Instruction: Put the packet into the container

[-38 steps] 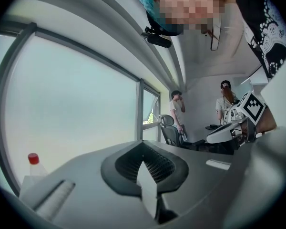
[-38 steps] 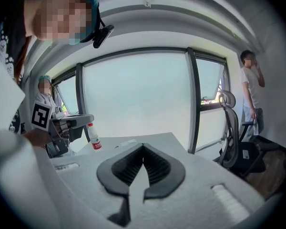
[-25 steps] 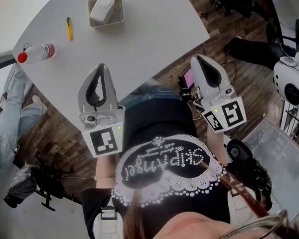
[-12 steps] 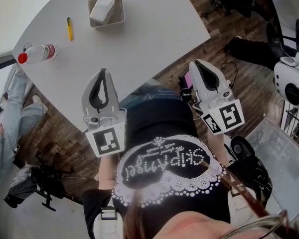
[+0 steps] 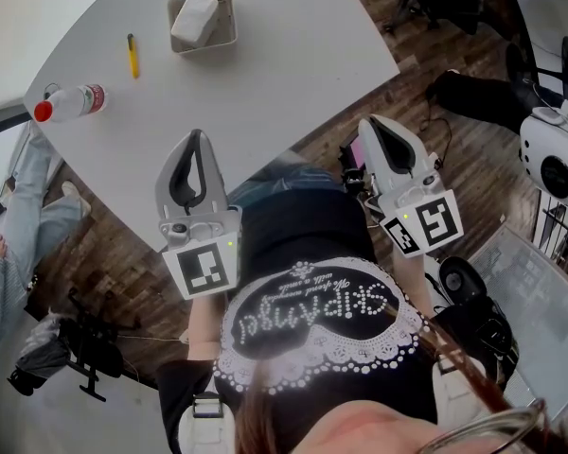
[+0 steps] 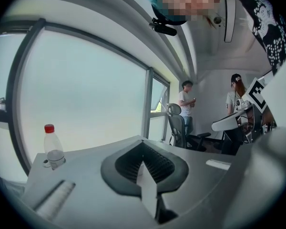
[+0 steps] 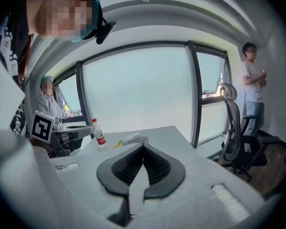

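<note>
Shows white pillow-shaped packet [image 5: 194, 16] lying inside shallow grey rectangular container [image 5: 231, 22] at far side of smooth grey rounded table [image 5: 275, 74] over dark wood-plank floor [image 5: 426, 55]; left gripper [image 5: 196, 137] and right gripper [image 5: 367, 121], ribbed black pads pressed together on nothing.

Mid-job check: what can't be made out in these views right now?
Head view: the beige square container's floor, covered by the white packet.
Left gripper view: the container, lost behind the shut left tongs.
Right gripper view: packet and container, too small to separate, beyond the shut right tongs.
All views: the label print on the clear red-capped bottle, too small.
</note>
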A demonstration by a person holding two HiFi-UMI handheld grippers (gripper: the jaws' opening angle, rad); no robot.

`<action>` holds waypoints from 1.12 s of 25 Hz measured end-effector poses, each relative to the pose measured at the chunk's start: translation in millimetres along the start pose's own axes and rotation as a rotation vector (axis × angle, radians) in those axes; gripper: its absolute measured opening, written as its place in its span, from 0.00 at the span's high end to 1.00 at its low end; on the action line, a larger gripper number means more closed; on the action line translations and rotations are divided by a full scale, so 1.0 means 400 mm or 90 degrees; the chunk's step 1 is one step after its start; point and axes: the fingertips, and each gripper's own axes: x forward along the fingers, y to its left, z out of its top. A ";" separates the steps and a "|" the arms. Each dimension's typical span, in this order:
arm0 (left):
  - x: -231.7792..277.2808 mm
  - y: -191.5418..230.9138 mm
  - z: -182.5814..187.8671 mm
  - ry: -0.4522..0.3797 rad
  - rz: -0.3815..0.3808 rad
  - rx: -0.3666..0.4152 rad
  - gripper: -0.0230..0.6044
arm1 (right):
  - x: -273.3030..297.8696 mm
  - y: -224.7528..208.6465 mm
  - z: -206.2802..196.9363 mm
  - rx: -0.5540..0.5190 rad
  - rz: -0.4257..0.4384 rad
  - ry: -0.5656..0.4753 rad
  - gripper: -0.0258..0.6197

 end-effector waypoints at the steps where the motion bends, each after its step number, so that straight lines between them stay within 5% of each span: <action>1: 0.002 -0.001 0.001 -0.001 0.000 0.000 0.96 | -0.001 -0.003 0.000 0.000 0.000 0.000 0.96; 28: 0.018 -0.003 0.017 -0.013 -0.010 -0.010 0.96 | 0.005 0.000 0.008 -0.008 0.007 0.001 0.96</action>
